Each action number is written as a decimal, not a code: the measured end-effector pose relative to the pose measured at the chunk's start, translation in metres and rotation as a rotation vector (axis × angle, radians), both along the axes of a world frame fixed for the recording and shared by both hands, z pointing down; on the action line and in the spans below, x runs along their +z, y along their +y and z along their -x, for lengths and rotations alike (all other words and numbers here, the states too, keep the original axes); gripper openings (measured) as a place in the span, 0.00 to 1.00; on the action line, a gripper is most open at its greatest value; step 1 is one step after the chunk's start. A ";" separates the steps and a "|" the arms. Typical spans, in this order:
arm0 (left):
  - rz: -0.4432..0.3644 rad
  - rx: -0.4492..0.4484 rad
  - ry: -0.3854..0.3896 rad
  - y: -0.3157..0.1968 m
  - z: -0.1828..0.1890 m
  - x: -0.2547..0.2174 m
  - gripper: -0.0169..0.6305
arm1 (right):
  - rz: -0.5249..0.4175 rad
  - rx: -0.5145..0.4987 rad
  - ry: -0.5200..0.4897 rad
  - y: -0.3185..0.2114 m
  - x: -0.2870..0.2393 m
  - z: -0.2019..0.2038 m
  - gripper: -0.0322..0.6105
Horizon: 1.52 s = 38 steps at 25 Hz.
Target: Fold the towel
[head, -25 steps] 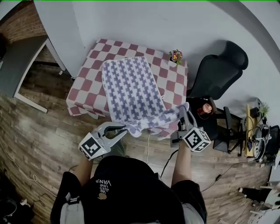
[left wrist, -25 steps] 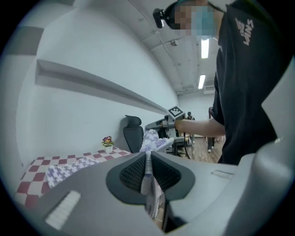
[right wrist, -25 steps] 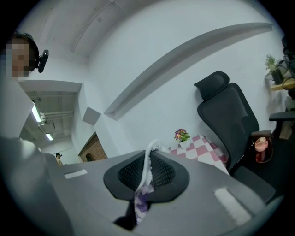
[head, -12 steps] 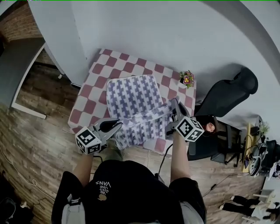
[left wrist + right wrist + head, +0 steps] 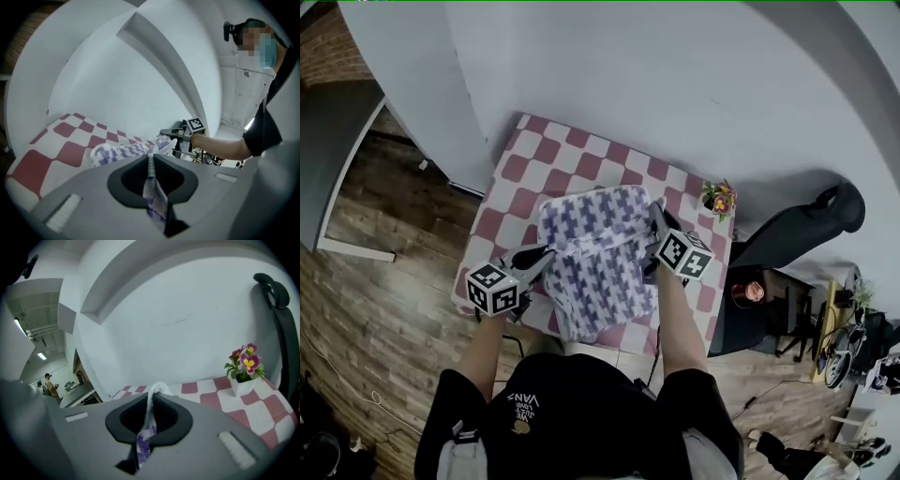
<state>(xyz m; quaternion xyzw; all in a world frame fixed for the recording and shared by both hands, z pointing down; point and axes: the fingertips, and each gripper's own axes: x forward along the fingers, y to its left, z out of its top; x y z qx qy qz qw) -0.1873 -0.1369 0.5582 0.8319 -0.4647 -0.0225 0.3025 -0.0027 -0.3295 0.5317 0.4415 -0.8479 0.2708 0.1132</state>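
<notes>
Arms stretched forward over the checkered table, the left gripper and right gripper each pinch a corner of the purple-patterned towel, jaws closed tight on the cloth. The towel lies mid-table between them. A potted flower stands just right of the right gripper, with a black chair farther right.

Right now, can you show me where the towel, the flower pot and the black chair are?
towel (image 5: 598, 246), head view, middle of the purple patterned cloth.
flower pot (image 5: 242, 385), right gripper view, front of the white pot.
black chair (image 5: 797, 230), head view, its backrest.
</notes>
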 end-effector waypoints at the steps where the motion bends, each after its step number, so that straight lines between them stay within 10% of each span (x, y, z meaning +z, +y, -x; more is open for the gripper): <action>1: 0.027 -0.009 0.004 -0.007 0.005 0.008 0.08 | 0.016 0.001 0.019 -0.007 0.010 0.005 0.07; 13: 0.341 -0.206 0.383 -0.059 0.049 0.068 0.08 | 0.163 0.116 0.004 -0.061 0.078 0.030 0.11; 19: 0.396 -0.375 0.618 -0.055 0.083 0.080 0.21 | 0.218 0.158 -0.252 -0.071 0.073 0.034 0.45; 23: 0.391 -0.391 0.530 -0.045 0.082 0.083 0.28 | 0.374 0.132 -0.477 -0.076 0.071 0.046 0.53; 28: 0.290 -0.472 0.345 -0.039 0.081 0.056 0.29 | 0.502 0.058 -0.419 -0.069 0.088 0.045 0.58; 32: 0.171 -0.372 0.277 -0.047 0.057 0.022 0.29 | 0.494 -0.002 -0.432 -0.054 0.075 0.037 0.59; 35: 0.221 -0.234 0.307 -0.066 0.028 0.033 0.29 | 0.463 -0.062 -0.452 -0.035 0.056 0.033 0.58; 38: 0.271 -0.294 0.311 -0.081 0.037 0.054 0.29 | 0.438 -0.123 -0.497 -0.007 0.035 0.026 0.58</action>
